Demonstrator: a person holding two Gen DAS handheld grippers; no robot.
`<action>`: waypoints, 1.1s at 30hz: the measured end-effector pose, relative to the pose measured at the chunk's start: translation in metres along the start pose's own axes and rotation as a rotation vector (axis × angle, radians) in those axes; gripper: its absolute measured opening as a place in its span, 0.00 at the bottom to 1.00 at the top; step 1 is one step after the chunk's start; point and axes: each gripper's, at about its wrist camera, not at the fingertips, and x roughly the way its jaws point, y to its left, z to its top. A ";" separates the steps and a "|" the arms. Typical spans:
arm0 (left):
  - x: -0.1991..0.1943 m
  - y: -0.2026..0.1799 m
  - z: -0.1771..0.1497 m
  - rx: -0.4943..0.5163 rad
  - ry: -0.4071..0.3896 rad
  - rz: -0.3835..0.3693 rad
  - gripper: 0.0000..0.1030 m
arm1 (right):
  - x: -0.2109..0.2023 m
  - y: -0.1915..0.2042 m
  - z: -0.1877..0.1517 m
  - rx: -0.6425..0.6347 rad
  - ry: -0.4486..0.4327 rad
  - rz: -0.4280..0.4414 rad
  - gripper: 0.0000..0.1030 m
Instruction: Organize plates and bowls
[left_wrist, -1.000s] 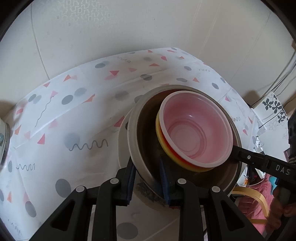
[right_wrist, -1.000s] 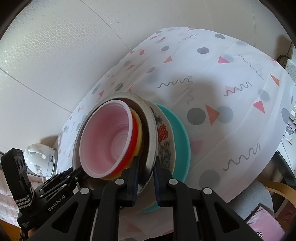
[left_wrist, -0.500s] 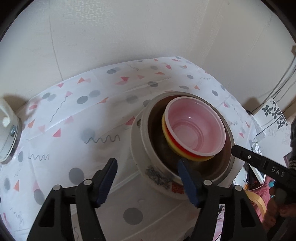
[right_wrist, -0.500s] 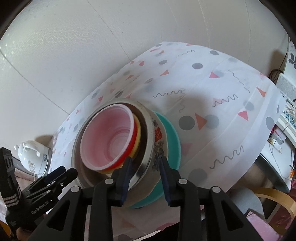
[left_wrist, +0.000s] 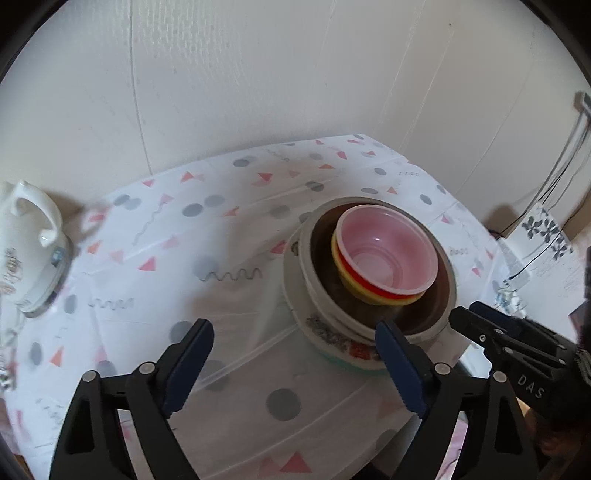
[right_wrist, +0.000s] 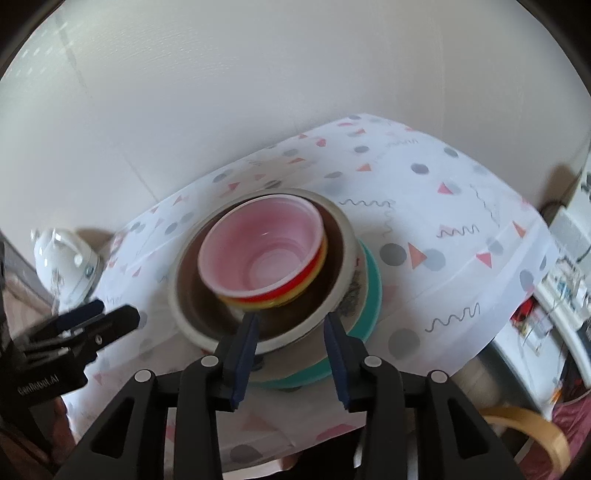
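At your far left a white kettle (left_wrist: 31, 254) stood on the patterned tablecloth (left_wrist: 221, 236), well apart from the work; further right sat the stack: a teal plate (right_wrist: 371, 291) at the bottom, a printed plate (left_wrist: 332, 338) on it, a metal bowl (left_wrist: 439, 314) on that, and nested inside a yellow bowl (left_wrist: 354, 288), a red bowl (left_wrist: 369, 286) and a pink bowl (left_wrist: 388, 254) on top. The whole pile rested near the table's front edge, toward its right side in the left wrist view.

You should have judged that stack heavy as a whole and top-heavy; the plastic bowls looked light and slick, likely to slide in the steel one, while the plates looked stiff and breakable; the firmest hold seemed to be the metal bowl's rim, taken on opposite sides, or the plates' edge from below.

Your left gripper (left_wrist: 295, 365) pointed steeply down at the cloth just left of the stack, its jaws opening wide with nothing between them; your right gripper (right_wrist: 290, 347) tilted down likewise at the near rim, its jaws opening too, standing either side of the bowl's edge without pressing it; both had let go.
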 end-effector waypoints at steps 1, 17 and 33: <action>-0.002 0.000 -0.001 0.007 -0.005 0.014 0.88 | -0.001 0.002 -0.002 -0.008 -0.005 0.001 0.37; -0.019 0.008 -0.024 -0.027 -0.005 0.104 0.98 | -0.016 0.026 -0.036 -0.077 -0.051 -0.051 0.50; -0.033 0.006 -0.034 -0.027 -0.024 0.093 0.98 | -0.022 0.037 -0.051 -0.089 -0.040 -0.073 0.51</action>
